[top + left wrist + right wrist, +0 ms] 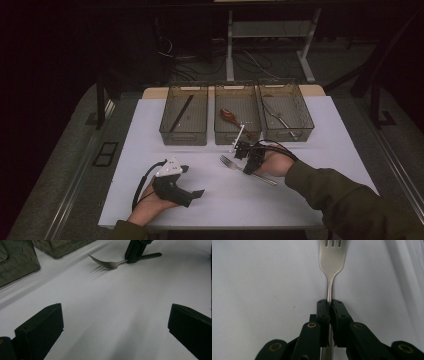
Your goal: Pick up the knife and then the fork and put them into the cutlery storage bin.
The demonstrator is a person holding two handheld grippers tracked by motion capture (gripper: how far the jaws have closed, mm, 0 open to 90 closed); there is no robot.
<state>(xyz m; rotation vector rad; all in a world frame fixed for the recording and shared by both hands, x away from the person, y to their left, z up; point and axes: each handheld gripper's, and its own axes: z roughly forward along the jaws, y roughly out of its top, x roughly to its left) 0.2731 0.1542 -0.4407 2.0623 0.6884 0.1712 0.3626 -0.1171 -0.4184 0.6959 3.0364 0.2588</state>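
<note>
A metal fork (pixel 231 162) lies on the white table (pixel 150 130), tines toward the bins. My right gripper (pixel 248 167) is shut on the fork (pixel 331 257) at its neck, jaws pressed together around the handle. From the left gripper view the fork (pixel 107 263) lies far ahead, with the right gripper (pixel 133 255) clamped on it. My left gripper (pixel 192 192) rests in a hand at the table's front left, jaws wide apart with nothing between its fingertips (pixel 40 327).
Three clear smoky bins stand in a row at the back: the left bin (pixel 184 135) holds a thin dark stick, the middle bin (pixel 237 135) a brown-handled tool, the right bin (pixel 287 132) metal utensils. A small white piece (pixel 238 138) leans by the middle bin.
</note>
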